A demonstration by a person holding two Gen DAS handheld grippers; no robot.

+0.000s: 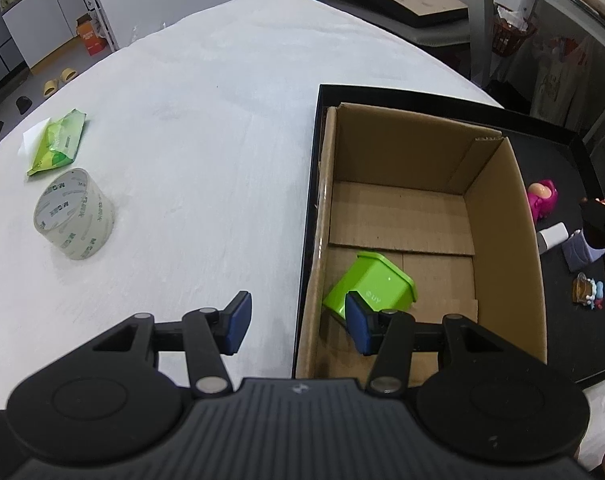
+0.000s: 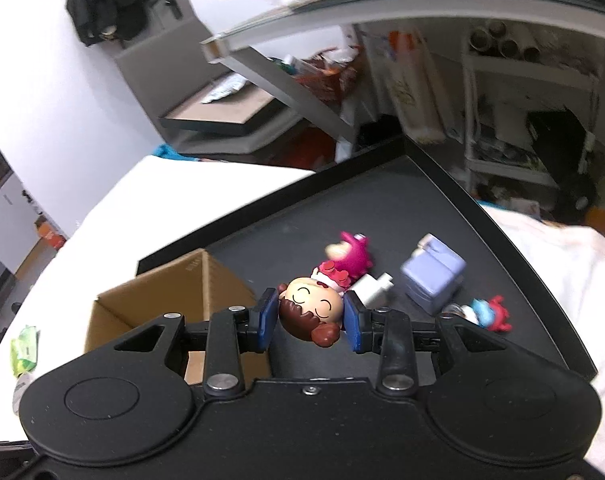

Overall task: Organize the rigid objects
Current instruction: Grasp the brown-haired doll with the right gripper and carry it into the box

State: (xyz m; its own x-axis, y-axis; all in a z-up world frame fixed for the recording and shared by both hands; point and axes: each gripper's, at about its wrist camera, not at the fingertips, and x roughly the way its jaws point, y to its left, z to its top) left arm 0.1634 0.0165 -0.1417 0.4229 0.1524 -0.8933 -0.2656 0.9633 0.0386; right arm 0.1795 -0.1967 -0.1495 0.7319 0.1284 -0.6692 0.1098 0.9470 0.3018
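Note:
My right gripper [image 2: 309,318] is shut on a small doll figurine [image 2: 312,306] with brown hair and a red bow, lifted above the black tray [image 2: 442,196]. On the tray lie a pink toy [image 2: 352,252], a white block [image 2: 376,286], a lavender box [image 2: 432,276] and a blue-and-red toy [image 2: 488,312]. The cardboard box [image 1: 498,216] stands in the tray's left part, with a green plastic bin [image 1: 372,286] tipped on its floor. My left gripper [image 1: 298,322] is open, its blue pads straddling the box's near left wall with nothing held.
On the white table [image 1: 206,120] to the left are a roll of clear tape [image 1: 74,214] and a green wipes packet [image 1: 58,142]. Shelves and clutter stand beyond the table's far edge. The right gripper's black body [image 1: 600,220] shows at the tray's right side.

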